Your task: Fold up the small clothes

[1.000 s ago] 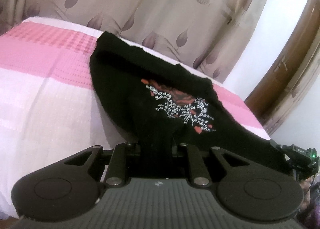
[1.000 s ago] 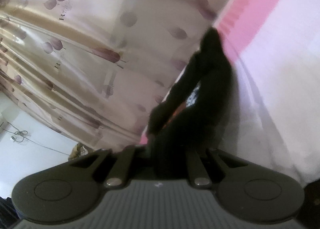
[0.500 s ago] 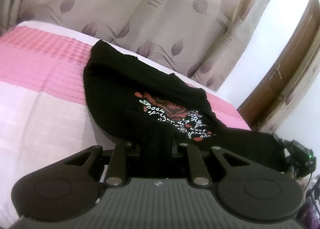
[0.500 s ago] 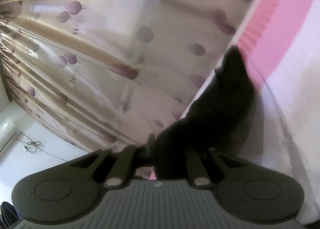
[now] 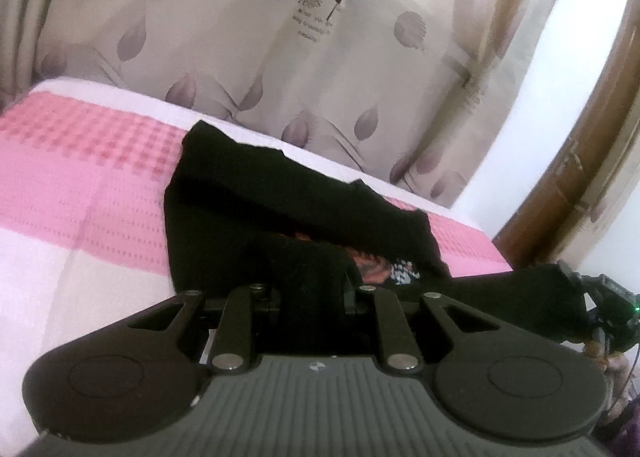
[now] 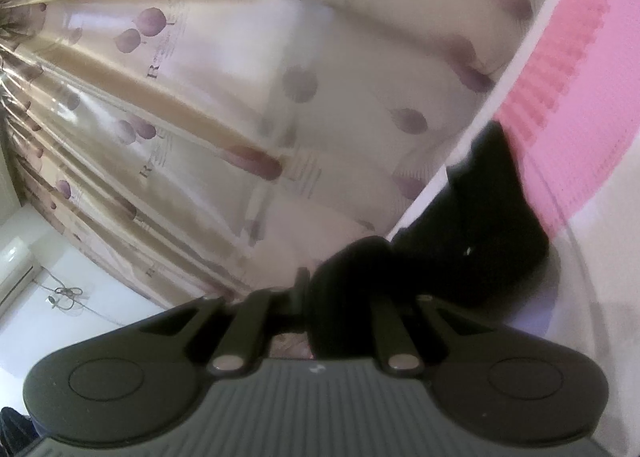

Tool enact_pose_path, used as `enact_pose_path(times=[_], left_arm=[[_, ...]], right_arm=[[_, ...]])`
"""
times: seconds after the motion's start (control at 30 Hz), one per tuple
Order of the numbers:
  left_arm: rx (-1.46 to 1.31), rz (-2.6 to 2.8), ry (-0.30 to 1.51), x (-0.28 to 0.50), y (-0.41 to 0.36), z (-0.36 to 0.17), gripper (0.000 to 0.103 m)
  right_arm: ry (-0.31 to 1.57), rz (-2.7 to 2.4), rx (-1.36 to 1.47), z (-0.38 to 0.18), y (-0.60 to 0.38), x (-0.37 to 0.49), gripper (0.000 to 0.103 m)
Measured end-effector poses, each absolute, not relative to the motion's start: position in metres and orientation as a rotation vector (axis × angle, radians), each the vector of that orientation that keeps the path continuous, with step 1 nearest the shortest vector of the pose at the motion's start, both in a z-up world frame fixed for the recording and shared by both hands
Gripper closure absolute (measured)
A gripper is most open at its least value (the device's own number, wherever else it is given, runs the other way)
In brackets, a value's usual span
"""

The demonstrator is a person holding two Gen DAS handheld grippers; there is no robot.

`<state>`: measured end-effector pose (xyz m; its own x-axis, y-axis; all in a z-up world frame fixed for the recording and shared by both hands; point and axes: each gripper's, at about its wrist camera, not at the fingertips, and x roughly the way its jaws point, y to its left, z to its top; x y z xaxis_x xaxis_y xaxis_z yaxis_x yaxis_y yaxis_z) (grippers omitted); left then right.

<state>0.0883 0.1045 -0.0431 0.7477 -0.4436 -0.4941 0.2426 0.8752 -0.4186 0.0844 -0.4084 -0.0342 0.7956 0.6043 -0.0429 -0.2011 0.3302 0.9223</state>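
The fingertips of my left hand-held gripper (image 5: 312,291) are buried in the black shirt (image 5: 256,213), so I cannot see them. The shirt's folded-over top layer covers most of its red and white print (image 5: 380,269). My right hand-held gripper (image 6: 340,297) also vanishes into the black cloth, and the whole right wrist view is smeared. The small lettering on the curtain (image 5: 312,21) is too blurred to read. The bed (image 5: 80,193) runs off the left edge.
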Motion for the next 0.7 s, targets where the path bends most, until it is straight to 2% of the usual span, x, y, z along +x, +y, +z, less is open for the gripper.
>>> enact_pose_path(times=[0.7], left_arm=[[-0.367,-0.290,0.632,0.172,0.096,-0.042,0.082]], right_arm=[[0.489,0.508,1.035,-0.031,-0.409,0.183,0.094]])
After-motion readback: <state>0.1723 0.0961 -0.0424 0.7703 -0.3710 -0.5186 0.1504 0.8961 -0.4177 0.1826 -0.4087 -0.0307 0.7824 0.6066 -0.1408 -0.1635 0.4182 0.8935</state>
